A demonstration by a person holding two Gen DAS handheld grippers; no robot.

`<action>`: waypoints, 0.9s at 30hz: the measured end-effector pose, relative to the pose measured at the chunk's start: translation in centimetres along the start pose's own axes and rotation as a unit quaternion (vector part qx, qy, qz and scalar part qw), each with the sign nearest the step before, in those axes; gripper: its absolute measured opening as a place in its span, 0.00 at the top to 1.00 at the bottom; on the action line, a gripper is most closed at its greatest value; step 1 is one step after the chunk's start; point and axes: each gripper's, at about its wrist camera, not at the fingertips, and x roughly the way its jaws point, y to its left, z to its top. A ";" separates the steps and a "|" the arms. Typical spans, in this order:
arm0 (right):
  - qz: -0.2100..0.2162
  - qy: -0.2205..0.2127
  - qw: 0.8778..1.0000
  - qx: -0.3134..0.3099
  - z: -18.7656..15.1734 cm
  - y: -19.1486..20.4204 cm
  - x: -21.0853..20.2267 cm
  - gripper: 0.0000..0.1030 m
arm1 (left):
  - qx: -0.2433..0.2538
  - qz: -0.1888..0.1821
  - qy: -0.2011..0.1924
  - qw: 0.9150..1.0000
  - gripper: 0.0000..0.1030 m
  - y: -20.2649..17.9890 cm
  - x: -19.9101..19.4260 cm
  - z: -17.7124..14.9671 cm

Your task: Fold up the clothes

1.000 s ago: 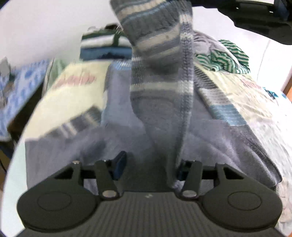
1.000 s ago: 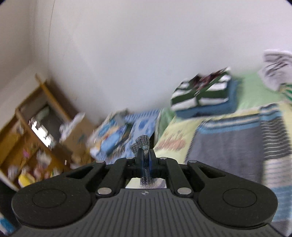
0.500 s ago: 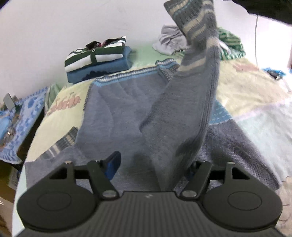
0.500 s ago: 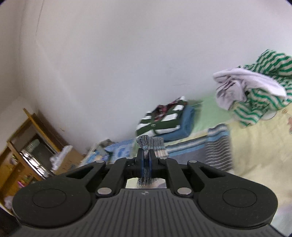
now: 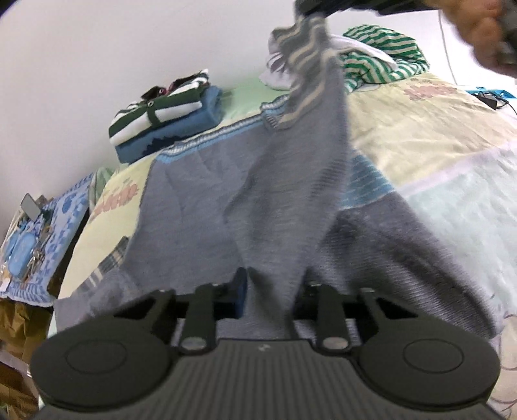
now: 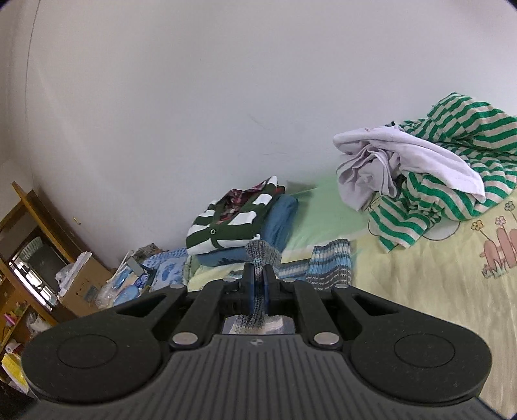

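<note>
A grey knit sweater [image 5: 194,206] with blue and cream stripes lies spread on the bed. Its sleeve [image 5: 307,135] is lifted up and stretched over the body. My right gripper [image 6: 258,278] is shut on the striped sleeve cuff [image 6: 260,255] and holds it high; it shows at the top of the left wrist view [image 5: 310,9]. My left gripper [image 5: 273,287] is open low over the near part of the sweater, and the base of the sleeve passes between its jaws.
A folded stack of a green-white striped top on blue clothes [image 5: 168,110] sits at the back by the wall. A heap of green-striped and white clothes [image 6: 429,171] lies at the back right. The yellow bedsheet [image 5: 420,122] extends right. A cluttered side table [image 5: 29,219] stands left of the bed.
My right gripper has carried the sleeve cuff to the right and farther back across the sweater. My left gripper has narrowed around the sleeve base and stayed low.
</note>
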 end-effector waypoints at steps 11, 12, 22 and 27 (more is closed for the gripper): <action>0.025 0.030 0.999 0.002 1.8 -2.8 5.6 0.94 | 0.021 -0.011 -0.014 1.000 0.80 -3.2 -0.1 2.4; 0.032 0.031 0.999 0.013 2.0 -3.2 6.1 0.94 | 0.020 -0.013 -0.014 1.000 0.80 -3.4 0.0 2.7; 0.026 0.056 0.998 0.017 2.9 -5.2 10.9 0.94 | -0.006 -0.052 -0.014 0.999 0.83 -4.9 1.1 5.8; 0.013 0.064 0.998 0.025 2.3 -6.5 12.3 0.94 | -0.020 -0.072 -0.002 0.997 0.83 -4.8 1.8 6.3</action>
